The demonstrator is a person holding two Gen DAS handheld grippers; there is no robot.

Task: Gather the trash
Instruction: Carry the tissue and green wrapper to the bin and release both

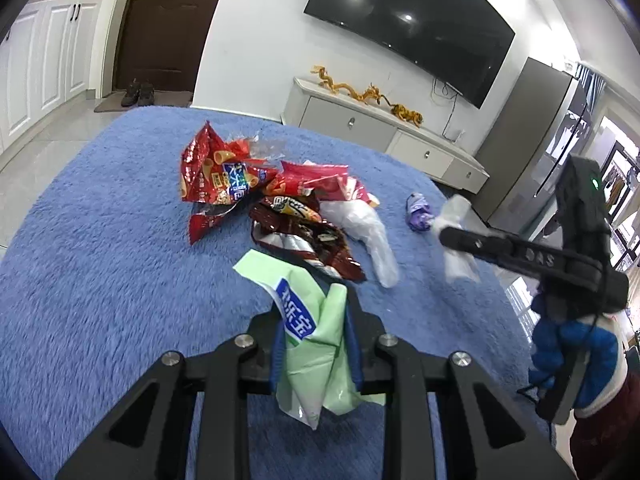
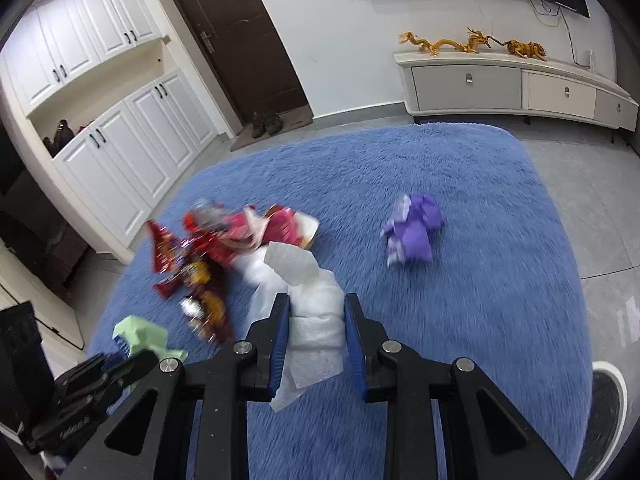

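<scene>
My left gripper (image 1: 314,312) is shut on a light green wrapper (image 1: 308,344) with a blue label, held above the blue rug (image 1: 100,280). My right gripper (image 2: 316,304) is shut on a white tissue (image 2: 312,320); it also shows in the left wrist view (image 1: 448,236) at the right with the tissue (image 1: 456,208). A pile of red snack bags (image 1: 224,180) and a dark red wrapper (image 1: 304,236) lie mid-rug beside a clear plastic wrapper (image 1: 368,232). A crumpled purple wrapper (image 2: 412,228) lies apart on the rug to the right.
A low white TV cabinet (image 2: 520,84) with golden dragon figures (image 2: 440,44) stands along the far wall under a TV (image 1: 408,24). A dark door (image 2: 240,40) with shoes (image 2: 266,124) and white cupboards (image 2: 120,152) are at the left. Grey tile floor (image 2: 580,200) surrounds the rug.
</scene>
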